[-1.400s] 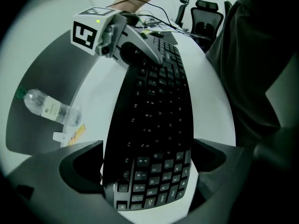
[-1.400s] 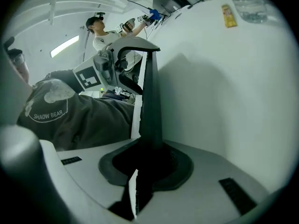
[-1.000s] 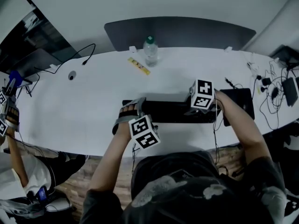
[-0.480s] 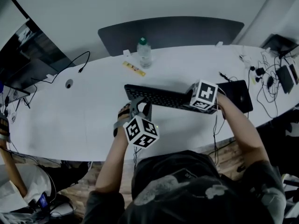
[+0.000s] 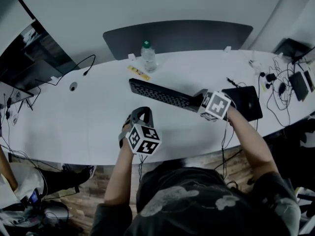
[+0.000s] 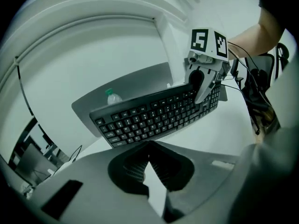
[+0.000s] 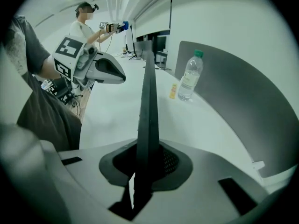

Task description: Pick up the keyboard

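The black keyboard (image 5: 160,95) hangs slanted above the white table (image 5: 74,117), its far end pointing toward the bottle. My right gripper (image 5: 199,100) is shut on the keyboard's right end. In the right gripper view the keyboard (image 7: 148,92) stands edge-on between the jaws of my right gripper (image 7: 148,148). My left gripper (image 5: 140,114) hovers nearer to me, apart from the keyboard. Its jaws have just closed with nothing between them. In the left gripper view the left gripper (image 6: 149,144) is shut, and the keyboard (image 6: 154,118) floats ahead of it.
A water bottle (image 5: 147,55) and a yellow strip (image 5: 139,73) lie on the table's far side. A black pad (image 5: 243,102) sits right of the keyboard, with cables and chargers (image 5: 280,82) beyond it. A dark chair back (image 5: 177,36) stands behind the table. Another person (image 7: 84,24) stands far off.
The keyboard has risen off the table and swung to a slant, held only at its right end. My left gripper has let go of the left end, drawn back and shut.
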